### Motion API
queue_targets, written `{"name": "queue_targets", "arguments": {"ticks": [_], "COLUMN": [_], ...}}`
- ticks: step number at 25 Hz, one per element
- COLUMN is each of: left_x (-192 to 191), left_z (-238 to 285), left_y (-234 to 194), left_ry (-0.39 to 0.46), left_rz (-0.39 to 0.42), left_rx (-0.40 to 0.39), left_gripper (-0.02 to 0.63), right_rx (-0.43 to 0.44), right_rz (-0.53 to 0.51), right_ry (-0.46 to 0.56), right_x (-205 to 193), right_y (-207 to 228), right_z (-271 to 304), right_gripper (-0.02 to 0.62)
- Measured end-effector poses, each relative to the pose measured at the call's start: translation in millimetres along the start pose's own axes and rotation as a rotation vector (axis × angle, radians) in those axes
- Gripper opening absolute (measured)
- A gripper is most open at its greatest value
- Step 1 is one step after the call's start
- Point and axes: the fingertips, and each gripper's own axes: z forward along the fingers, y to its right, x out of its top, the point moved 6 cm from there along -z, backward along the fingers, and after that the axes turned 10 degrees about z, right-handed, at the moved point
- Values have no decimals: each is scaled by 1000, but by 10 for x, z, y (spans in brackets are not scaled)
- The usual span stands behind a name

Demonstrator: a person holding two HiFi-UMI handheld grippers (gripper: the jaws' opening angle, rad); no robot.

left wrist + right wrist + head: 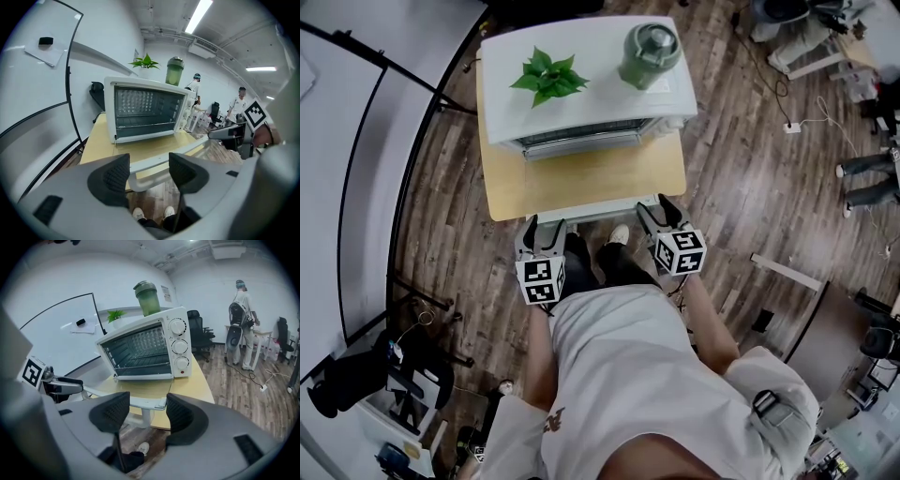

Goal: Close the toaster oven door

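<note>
Here, handle (152, 163) inside left tongs (149, 169), right tongs (146, 405)

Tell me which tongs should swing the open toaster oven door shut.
Left, by a little. The handle runs right across the gap of the open left tongs, bracket included. The open right tongs frame only the handle's end. Neither grips it, and either might do.

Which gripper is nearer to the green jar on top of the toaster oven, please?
Right. The right gripper is in front of the oven, almost in line with the green jar; the left gripper is farther across, in line with the plant.
</note>
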Motion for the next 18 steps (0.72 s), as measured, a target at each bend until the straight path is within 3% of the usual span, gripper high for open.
{"name": "queue_targets", "arguments": {"ticks": [5,13,18], "left_x": [137,218,194], "left_z": [-129,-184,-97], "left_y": [72,198,243], "left_ry": [40,37,21], "left_rz": [66,219,268], "left_rx": [-32,-119,-137], "left_gripper": [249,206,199], "right_rx": [3,10,7], "right_rz": [7,17,18], "right_ry": [26,77,97], "right_x": [89,271,337], "right_y": [-26,-76,-96], "right_z": [-26,-51,-53], "right_gripper": [249,248,247]}}
